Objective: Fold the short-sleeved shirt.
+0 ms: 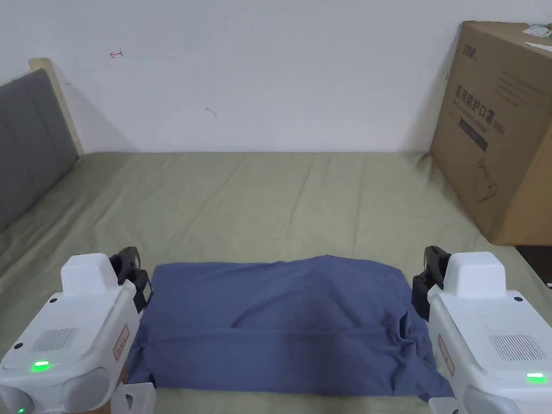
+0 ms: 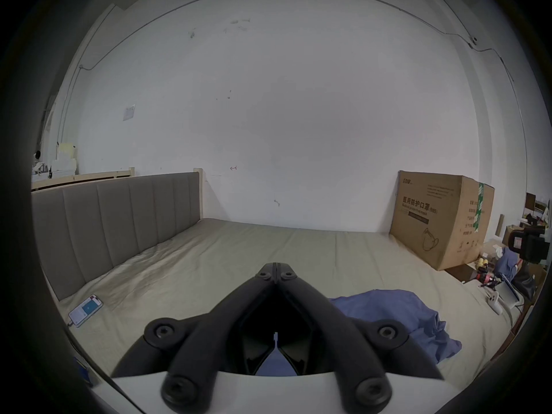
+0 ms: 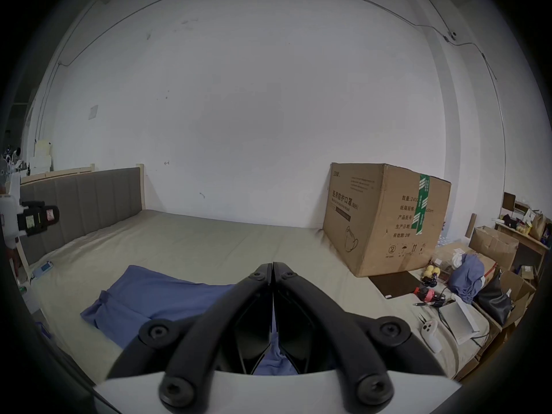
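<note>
Head view: one blue shirt (image 1: 280, 323), folded into a wide rectangle, near bed (image 1: 269, 205) front edge; one cardboard box (image 1: 501, 129) at right edge. Left gripper (image 1: 137, 280) and right gripper (image 1: 423, 285) flank it. Left gripper view: jaws closed, empty. Right gripper view: jaws closed, empty.

A cardboard box (image 1: 498, 129) stands on the bed (image 1: 269, 199); what looks like a phone (image 2: 85, 310) lies near the headboard (image 2: 119, 214).

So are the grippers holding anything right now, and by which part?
Nothing. The left gripper and right gripper are shut on nothing, beside the blue shirt.
</note>
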Demonstrator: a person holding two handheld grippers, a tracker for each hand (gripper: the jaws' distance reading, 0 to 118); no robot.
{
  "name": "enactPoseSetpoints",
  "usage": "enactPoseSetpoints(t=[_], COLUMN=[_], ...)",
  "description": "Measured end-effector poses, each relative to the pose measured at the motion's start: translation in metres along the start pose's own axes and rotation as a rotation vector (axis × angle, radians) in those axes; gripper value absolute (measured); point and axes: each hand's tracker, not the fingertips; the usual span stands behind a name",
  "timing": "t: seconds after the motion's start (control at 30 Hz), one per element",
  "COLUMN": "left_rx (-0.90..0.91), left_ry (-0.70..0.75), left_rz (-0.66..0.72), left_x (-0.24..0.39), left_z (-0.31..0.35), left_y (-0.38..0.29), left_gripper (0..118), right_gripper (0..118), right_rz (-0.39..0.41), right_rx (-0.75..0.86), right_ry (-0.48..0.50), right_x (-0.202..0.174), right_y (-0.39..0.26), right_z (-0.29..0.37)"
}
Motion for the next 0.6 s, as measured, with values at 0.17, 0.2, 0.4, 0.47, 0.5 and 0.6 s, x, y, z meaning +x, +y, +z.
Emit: enactPoseSetpoints(t=[0.17, 0.2, 0.4, 0.47, 0.5, 0.6], left_rx=[-0.066, -0.103, -0.394, -0.480, -0.521, -0.636], left_ry=[-0.019, -0.022, -0.027, -0.007, -0.004, 0.023], left_rz=[-0.053, -0.064, -0.005, -0.022, -0.026, 0.006], left_x=[-0.004, -0.006, -0.034, -0.044, -0.048, -0.067], left_z=[-0.008, -0.014, -0.066, -0.086, -0.093, -0.117], left_y=[-0.002, -0.004, -0.032, -0.049, -0.058, -0.085], left_gripper=[0, 0, 0, 0, 0, 0], right_gripper=[0, 0, 0, 0, 0, 0], right_rz=[-0.018, -0.018, -0.034, -0.039, -0.041, -0.044], right_rx=[-0.008, -0.011, -0.046, -0.062, -0.069, -0.094], right_ry=[-0.001, -0.002, -0.002, -0.005, -0.006, -0.012], right_x=[0.000, -0.001, 0.001, 0.001, 0.002, 0.002], right_y=[-0.001, -0.001, -0.007, -0.011, -0.013, -0.019], right_z=[-0.006, -0.009, -0.025, -0.032, -0.035, -0.043])
